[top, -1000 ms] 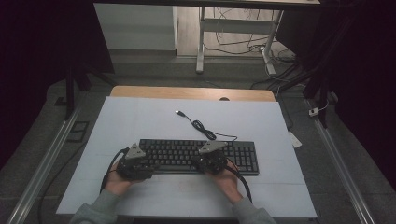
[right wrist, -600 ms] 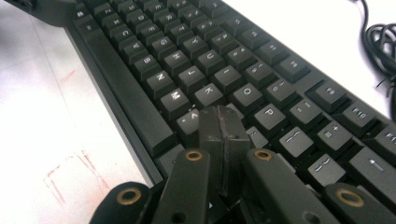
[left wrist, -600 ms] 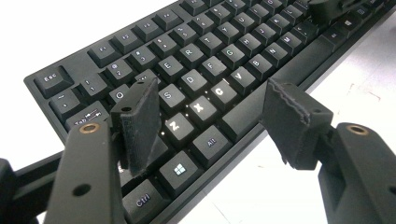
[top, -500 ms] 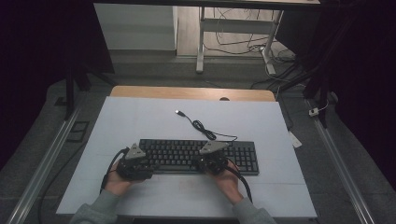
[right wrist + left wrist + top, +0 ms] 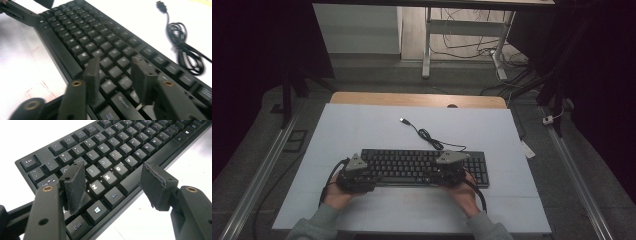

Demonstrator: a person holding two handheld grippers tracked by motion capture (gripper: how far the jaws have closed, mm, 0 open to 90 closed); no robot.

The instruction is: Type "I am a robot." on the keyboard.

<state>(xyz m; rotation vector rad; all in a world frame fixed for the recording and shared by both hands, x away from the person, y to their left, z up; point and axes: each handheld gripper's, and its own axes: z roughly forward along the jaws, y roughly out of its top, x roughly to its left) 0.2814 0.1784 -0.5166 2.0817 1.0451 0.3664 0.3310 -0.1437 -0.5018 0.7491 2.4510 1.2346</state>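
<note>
Hovering over the near edge of the keyboard (image 5: pixel 424 167), the left claw (image 5: pixel 112 182) stands spread above the Z and X keys, gripping nothing. The right claw (image 5: pixel 115 80) has just been opening, nothing between its jaws, over the right-hand keys. The keyboard lies near the table's (image 5: pixel 362 125) front; its cable (image 5: pixel 427 135) trails behind over bare tabletop. The right gripper view is blurred.

Left gripper (image 5: pixel 355 172) held low, jaws wide apart; right gripper (image 5: pixel 448 167) jaws have just been opening, nothing gripped.
</note>
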